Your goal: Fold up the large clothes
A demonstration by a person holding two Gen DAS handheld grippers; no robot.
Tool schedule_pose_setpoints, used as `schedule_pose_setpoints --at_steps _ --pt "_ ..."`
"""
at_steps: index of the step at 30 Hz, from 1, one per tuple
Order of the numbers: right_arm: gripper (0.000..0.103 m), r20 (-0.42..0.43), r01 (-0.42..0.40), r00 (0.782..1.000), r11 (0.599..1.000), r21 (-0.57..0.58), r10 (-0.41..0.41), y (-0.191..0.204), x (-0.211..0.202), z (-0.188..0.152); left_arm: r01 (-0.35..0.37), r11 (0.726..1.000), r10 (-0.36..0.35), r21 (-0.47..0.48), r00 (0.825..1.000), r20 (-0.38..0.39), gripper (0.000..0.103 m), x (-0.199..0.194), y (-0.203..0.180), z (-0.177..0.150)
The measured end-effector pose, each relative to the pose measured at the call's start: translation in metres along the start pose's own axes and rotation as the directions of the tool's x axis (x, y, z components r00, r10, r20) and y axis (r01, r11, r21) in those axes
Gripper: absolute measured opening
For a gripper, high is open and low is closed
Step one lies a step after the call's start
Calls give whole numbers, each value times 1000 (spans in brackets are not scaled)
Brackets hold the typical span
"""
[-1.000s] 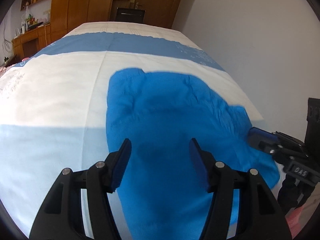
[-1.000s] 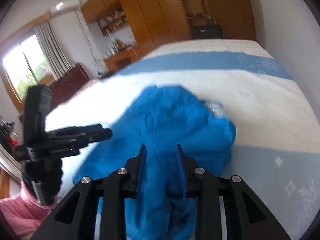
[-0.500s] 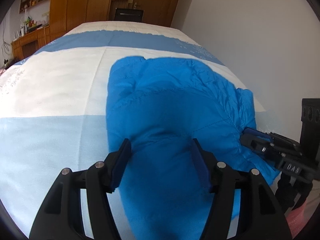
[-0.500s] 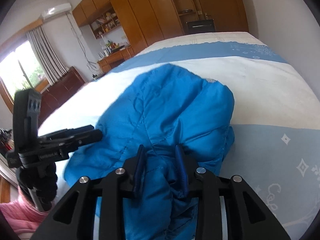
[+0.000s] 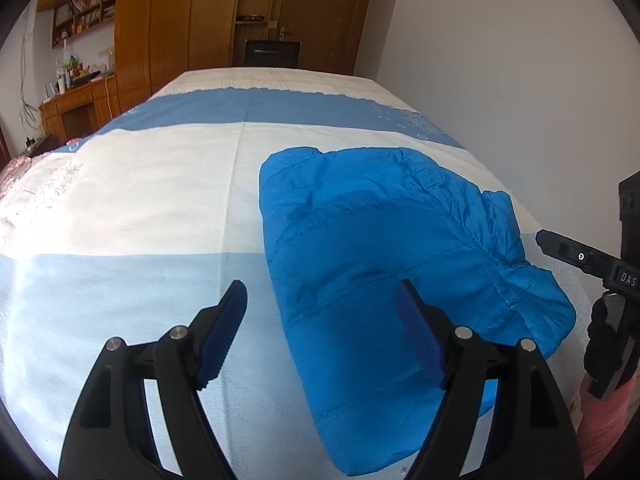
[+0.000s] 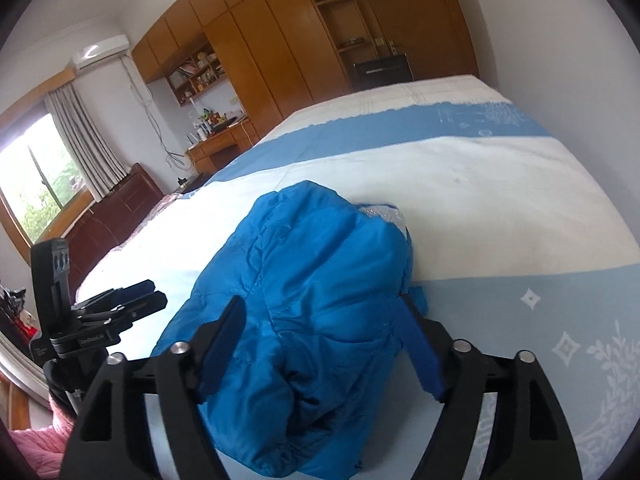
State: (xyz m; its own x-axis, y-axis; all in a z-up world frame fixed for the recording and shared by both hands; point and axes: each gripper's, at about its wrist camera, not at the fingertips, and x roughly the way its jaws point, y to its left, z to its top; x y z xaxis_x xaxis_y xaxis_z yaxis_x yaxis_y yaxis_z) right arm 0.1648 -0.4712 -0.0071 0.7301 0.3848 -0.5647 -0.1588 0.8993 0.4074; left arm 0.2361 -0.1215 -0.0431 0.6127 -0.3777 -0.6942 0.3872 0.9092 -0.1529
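A bright blue puffy jacket lies folded into a thick bundle on the blue-and-white bed cover. My left gripper hovers over the jacket's near left edge. Its jaws are opening and the pads touch nothing; one finger is above the cover, the other above the jacket. In the right wrist view the jacket bulges up between the fingers of my right gripper, whose jaws are also opening with the pads clear of the fabric. Each gripper shows in the other's view: the right gripper and the left gripper.
The bed runs away from me, with a white wall along its right side. Wooden wardrobes and a desk stand at the far end. A dark dresser lines the left. Pink fabric lies at the near edge.
The right gripper was shut on a fold of the jacket and has let it go, its jaws now wide. The left jaws have widened too. The jacket has settled on the bed and both grippers drew back.
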Motion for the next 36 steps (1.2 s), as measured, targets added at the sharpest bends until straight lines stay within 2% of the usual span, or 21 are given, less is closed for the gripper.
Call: schedule_pose_setpoints --at_steps 7,11,19,24,28,34,36 --pt "84 -52 -25 998 999 31 26 -9 9 -2 33 999 -33 -13 999 -18 80 5 8 -1" --pt "89 -92 -64 993 996 68 70 -17 17 -5 69 997 -69 -21 997 -37 85 12 11 -2" --pt "95 -188 -164 961 964 210 204 -44 47 -15 157 987 -160 -32 982 -104 91 35 12 -5" --pt "99 -210 -213 937 935 284 278 -60 63 -21 277 952 -295 -130 943 -154 95 56 28 -6" --pt "99 -223 -247 919 916 316 325 -68 75 -22 368 901 -411 -230 893 -182 96 74 39 -9" --pt "100 -249 -284 891 895 344 379 -73 97 -23 437 854 -496 -284 848 -186 101 92 40 -14" --pt "100 -249 -297 884 888 351 395 -74 101 -24 451 843 -513 -291 838 -187 101 96 40 -14"
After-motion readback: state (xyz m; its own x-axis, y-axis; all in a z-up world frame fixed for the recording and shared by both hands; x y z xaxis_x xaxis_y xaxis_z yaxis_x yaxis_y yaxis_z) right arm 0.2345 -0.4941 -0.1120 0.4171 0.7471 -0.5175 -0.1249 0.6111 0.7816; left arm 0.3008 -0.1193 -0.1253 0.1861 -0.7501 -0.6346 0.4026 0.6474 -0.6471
